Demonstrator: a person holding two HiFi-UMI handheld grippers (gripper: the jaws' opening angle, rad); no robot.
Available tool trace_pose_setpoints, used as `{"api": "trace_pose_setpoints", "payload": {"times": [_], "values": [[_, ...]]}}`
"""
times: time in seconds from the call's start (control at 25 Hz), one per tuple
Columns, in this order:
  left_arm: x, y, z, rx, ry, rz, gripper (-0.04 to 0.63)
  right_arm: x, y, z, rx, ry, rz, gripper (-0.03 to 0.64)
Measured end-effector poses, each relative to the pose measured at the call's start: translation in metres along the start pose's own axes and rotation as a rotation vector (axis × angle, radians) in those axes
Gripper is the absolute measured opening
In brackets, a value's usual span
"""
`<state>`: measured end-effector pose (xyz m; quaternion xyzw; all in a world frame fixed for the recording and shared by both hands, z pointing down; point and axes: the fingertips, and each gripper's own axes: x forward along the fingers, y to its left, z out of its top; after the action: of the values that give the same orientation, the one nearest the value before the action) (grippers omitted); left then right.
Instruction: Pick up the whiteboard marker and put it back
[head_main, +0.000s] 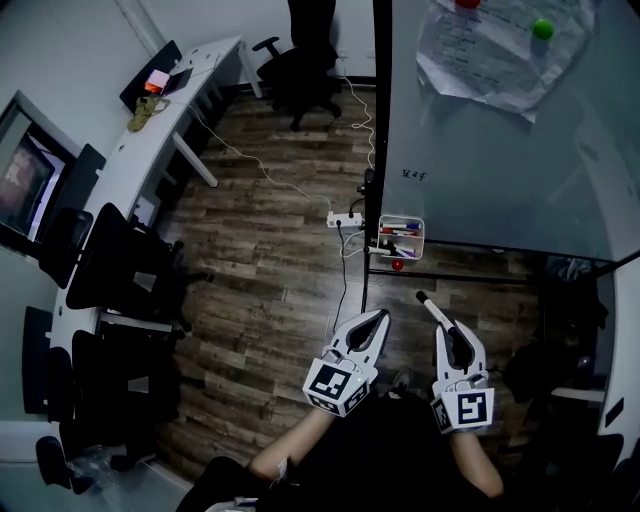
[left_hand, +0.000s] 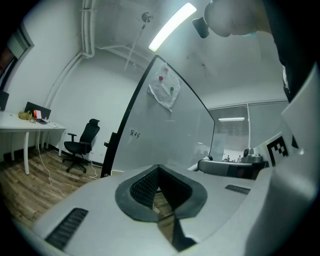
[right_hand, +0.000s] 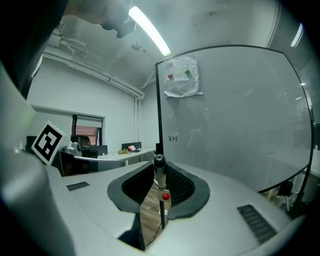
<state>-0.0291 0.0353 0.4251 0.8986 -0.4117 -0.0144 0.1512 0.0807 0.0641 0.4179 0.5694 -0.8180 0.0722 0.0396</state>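
Right gripper (head_main: 451, 337) half hides marker (head_main: 430, 307)

Pale grey wedge-shaped left gripper (head_main: 378, 317) and right gripper (head_main: 450, 333), dark ribbed pads (left_hand: 144, 186), slotted vents (left_hand: 67, 229) in the shells, black-and-white square-marker cubes (head_main: 338, 386), dark top (head_main: 400, 455)

The whiteboard (head_main: 500, 150) is standing at the right, with a basket (head_main: 402, 238) hanging at its lower left corner and papers (head_main: 500, 45) sticking near its top edge. A power strip (head_main: 345, 218) is lying on the floor (head_main: 280, 260) just left of the basket. The desk (head_main: 130, 150) is running along the left. The marker (head_main: 432, 308) is sitting between the right gripper's (head_main: 455, 340) jaws, before the basket.
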Motion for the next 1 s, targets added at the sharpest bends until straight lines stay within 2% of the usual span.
{"api": "trace_pose_setpoints", "payload": {"times": [0.16,0.36,0.56,0.72,0.88,1.0], "values": [[0.003,-0.009,-0.001,0.004,-0.003,0.001,0.008,-0.004,-0.01,0.0,0.006,0.014,-0.014,0.083],[0.01,-0.018,-0.001,0.016,-0.005,-0.004,0.008,-0.006,-0.016,0.01,0.029,-0.027,-0.008,0.083],[0.014,-0.019,-0.003,0.093,0.02,0.023,0.006,-0.005,-0.019,0.008,0.037,-0.037,0.006,0.083],[0.013,-0.019,0.004,0.048,-0.015,0.017,0.006,-0.005,-0.021,0.001,0.017,-0.011,0.013,0.083],[0.013,-0.02,0.006,0.059,-0.021,0.023,0.006,-0.003,-0.022,0.004,0.013,0.001,0.012,0.083],[0.013,-0.018,0.005,0.054,-0.02,0.027,0.008,-0.003,-0.02,0.003,0.018,-0.032,0.037,0.083]]}}
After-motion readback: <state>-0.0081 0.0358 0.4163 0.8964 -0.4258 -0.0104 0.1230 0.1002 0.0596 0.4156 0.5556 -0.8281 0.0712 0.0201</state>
